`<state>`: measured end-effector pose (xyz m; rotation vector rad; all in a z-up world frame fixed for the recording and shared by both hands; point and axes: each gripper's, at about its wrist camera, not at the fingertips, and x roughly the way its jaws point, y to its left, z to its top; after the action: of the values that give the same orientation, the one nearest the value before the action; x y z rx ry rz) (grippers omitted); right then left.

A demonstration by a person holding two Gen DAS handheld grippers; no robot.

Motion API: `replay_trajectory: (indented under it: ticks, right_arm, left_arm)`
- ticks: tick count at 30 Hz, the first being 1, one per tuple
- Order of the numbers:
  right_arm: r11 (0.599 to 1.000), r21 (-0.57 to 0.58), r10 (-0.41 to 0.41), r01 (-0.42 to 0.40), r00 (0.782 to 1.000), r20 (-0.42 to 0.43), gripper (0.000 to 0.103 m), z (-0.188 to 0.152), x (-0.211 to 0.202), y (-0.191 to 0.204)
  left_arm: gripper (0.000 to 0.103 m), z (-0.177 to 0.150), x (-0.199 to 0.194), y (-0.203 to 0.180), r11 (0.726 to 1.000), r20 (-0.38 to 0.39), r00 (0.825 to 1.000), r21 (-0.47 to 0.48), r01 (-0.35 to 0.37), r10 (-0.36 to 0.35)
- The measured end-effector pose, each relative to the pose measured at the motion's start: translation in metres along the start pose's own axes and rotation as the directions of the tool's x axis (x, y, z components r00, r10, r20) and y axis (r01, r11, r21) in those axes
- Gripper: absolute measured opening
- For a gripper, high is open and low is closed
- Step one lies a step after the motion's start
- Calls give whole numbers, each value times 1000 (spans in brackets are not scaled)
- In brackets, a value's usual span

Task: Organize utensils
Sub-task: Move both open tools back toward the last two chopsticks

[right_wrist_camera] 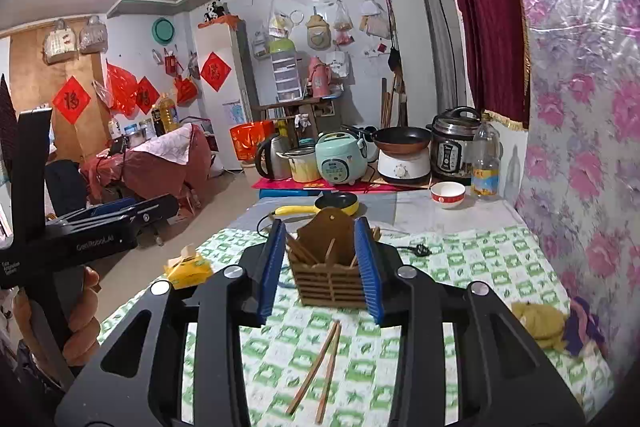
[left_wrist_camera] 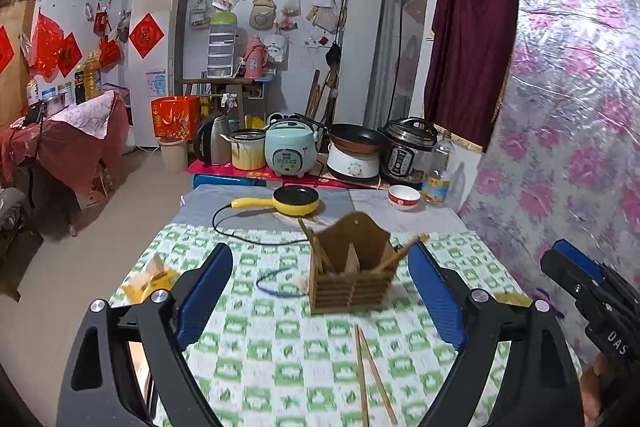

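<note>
Left gripper (left_wrist_camera: pixel 320 291): blue-padded fingers stand wide apart, nothing between the pads. The wooden utensil holder (left_wrist_camera: pixel 352 263) sits on the table beyond the fingertips, framed by the gap but clear of both pads.

Right gripper (right_wrist_camera: pixel 322 267): fingers at a narrower spread, parted, gripping nothing. The holder shows between them in the right wrist view, yet it stands farther out on the cloth, so it is not held (the overlap is line of sight only).

Holder: upright on the green-and-white checked tablecloth (left_wrist_camera: pixel 280 347), slatted front, tall back panel with a hanging hole, inner dividers. Several chopsticks (left_wrist_camera: pixel 400 253) already stand in it, leaning left and right out of the compartments. Which compartment each occupies I cannot tell.

Loose pair of chopsticks (left_wrist_camera: pixel 370 375): lying flat on the cloth in front of the holder, on the near side, between the two left fingers in the left wrist view. The two sticks touch or nearly touch at the far end and splay toward the camera. Well apart from the holder base.

Other items on the table:
- yellow mini frying pan (left_wrist_camera: pixel 296 201) with cord, behind the holder
- white and red bowl (left_wrist_camera: pixel 404 197), far right corner
- yellow packet (right_wrist_camera: pixel 188 267), left of the holder
- blue loop (left_wrist_camera: pixel 276 283) on the cloth, just left of the holder base
- yellow cloth (right_wrist_camera: pixel 538 319), at the right edge

A hand (right_wrist_camera: pixel 80 323) holds the left gripper's handle, visible at the left of the right wrist view.
</note>
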<state>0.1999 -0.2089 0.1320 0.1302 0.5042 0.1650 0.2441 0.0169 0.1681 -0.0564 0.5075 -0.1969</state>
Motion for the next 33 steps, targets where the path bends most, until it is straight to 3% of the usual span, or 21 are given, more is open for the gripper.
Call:
replay_trajectory:
  ticks: [6, 12, 16, 19, 26, 33]
  right_arm:
    - [1000, -1, -15, 15, 998, 53, 58, -22, -57, 9]
    - [1000, -2, -24, 24, 990, 136, 72, -51, -133, 14]
    - [999, 18, -39, 37, 981, 192, 75, -77, -182, 11]
    - [999, 34, -47, 41, 975, 216, 75, -97, -207, 5]
    - [998, 28, -62, 57, 978, 199, 76, -114, -195, 1]
    - [995, -34, -97, 98, 995, 32, 76, -145, -119, 8]
  left_arm:
    - [97, -29, -60, -10, 1000, 45, 999, -4, -24, 24]
    - [97, -66, -127, -23, 1000, 86, 996, -7, -11, 11]
    - [97, -100, -171, -27, 999, 116, 993, -35, 16, -11]
    - [97, -121, -183, -30, 998, 108, 994, -46, 42, -36]
    - [97, -150, -157, -31, 1000, 77, 997, 2, -18, 18]
    - [97, -181, -72, -13, 999, -101, 994, -17, -33, 31]
